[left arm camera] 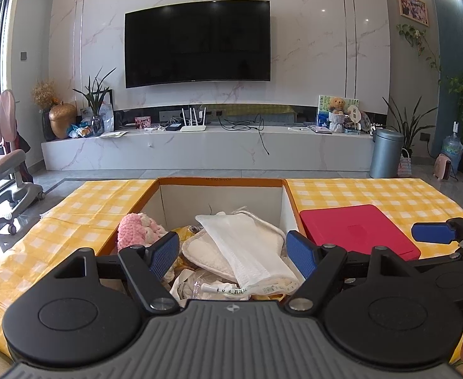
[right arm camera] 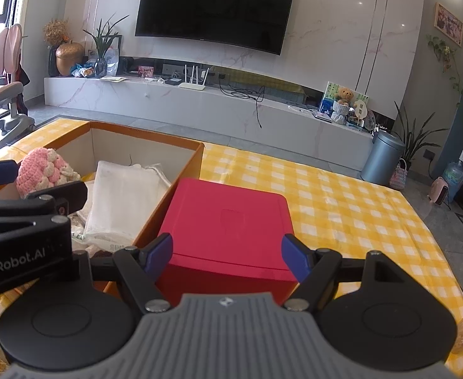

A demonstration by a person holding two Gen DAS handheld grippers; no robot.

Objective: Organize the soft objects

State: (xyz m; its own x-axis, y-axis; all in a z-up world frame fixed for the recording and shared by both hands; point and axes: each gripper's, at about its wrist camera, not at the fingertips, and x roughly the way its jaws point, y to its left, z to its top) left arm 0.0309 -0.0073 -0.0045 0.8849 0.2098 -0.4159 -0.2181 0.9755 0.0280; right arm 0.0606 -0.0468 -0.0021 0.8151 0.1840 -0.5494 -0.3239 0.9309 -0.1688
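Left gripper (left arm camera: 233,252) jaws wide, holding nothing, over cardboard box (left arm camera: 220,182) | right gripper (right arm camera: 226,254) jaws wide, straddling red box (right arm camera: 228,221) at 12 o'clock, contact unclear | white cloth (left arm camera: 247,246) and pink knit (left arm camera: 138,230) lie inside cardboard box | yellow checked tablecloth (right arm camera: 342,202) beneath

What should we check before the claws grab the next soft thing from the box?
1. Left claw open: ok.
2. Right claw open: ok.
3. Both claws empty: ok.
4. Soft things within view in the cardboard box, such as the pink knitted toy and white mesh bag: ok.
5. Red box closed: ok; what's inside it: cannot tell.
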